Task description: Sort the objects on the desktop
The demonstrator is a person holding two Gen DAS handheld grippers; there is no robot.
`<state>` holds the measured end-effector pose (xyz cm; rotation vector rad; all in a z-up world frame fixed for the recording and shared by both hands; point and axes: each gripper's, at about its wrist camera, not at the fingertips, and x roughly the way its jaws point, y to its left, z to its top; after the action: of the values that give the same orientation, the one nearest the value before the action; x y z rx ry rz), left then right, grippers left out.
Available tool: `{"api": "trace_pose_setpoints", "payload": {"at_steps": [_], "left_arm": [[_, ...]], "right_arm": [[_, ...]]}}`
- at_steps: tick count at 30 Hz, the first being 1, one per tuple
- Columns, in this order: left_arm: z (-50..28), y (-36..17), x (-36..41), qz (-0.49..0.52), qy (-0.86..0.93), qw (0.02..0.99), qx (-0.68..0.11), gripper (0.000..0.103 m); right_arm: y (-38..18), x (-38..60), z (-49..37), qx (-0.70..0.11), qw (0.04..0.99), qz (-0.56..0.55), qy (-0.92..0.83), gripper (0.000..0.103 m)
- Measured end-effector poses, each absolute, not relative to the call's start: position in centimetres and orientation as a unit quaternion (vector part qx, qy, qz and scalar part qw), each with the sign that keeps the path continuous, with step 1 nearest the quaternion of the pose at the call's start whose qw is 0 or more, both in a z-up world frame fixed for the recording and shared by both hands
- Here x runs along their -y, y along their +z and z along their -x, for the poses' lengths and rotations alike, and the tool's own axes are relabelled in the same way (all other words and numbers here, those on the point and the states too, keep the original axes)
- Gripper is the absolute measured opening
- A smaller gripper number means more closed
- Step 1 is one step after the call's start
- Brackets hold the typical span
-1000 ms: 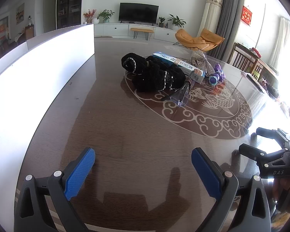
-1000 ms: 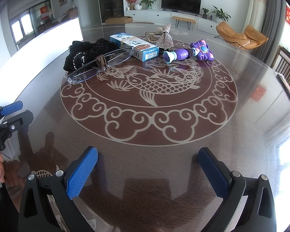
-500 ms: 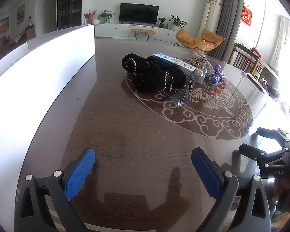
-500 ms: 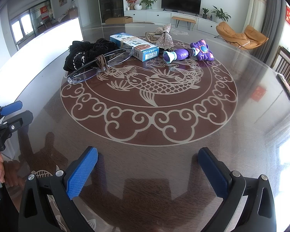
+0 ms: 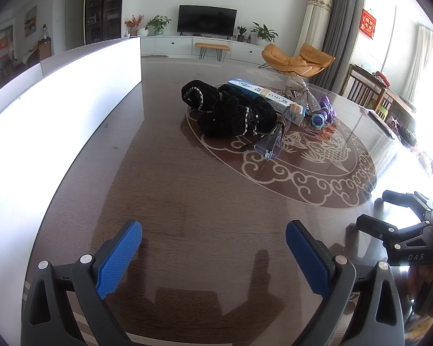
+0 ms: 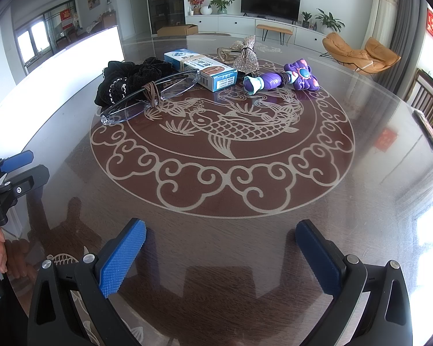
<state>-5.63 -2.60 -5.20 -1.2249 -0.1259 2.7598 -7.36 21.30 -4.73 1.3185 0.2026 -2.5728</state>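
Observation:
A cluster of objects lies at the far side of the round table: a black fuzzy scrunchie bundle (image 6: 127,82) (image 5: 231,112), clear glasses (image 6: 147,98) (image 5: 270,144) with a brown hair tie wrapped around them, a blue-and-white box (image 6: 200,67) (image 5: 268,96), a rhinestone bow (image 6: 246,56) (image 5: 300,92) and a purple toy wand (image 6: 283,79) (image 5: 322,114). My left gripper (image 5: 213,255) and right gripper (image 6: 222,255) hover low over the near table edge, both open with nothing between their blue pads, well short of the objects.
The dark glass-topped table (image 6: 245,201) bears a carp-and-cloud inlay. A bright white panel (image 5: 57,92) runs along the table's left side. Wooden chairs (image 6: 427,101) stand at the right. The right gripper also shows at the left view's right edge (image 5: 389,216).

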Motion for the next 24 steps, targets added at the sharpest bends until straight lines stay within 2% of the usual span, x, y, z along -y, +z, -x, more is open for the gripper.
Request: {"api": "trace_pose_setpoints", "payload": {"at_steps": [24], "left_arm": [[5.52, -4.74, 2.62, 0.4, 0.914, 0.058, 0.047, 0.102]], "right_arm": [[-4.71, -21.32, 7.34, -0.069, 0.122, -0.452, -0.881, 0.103]]}}
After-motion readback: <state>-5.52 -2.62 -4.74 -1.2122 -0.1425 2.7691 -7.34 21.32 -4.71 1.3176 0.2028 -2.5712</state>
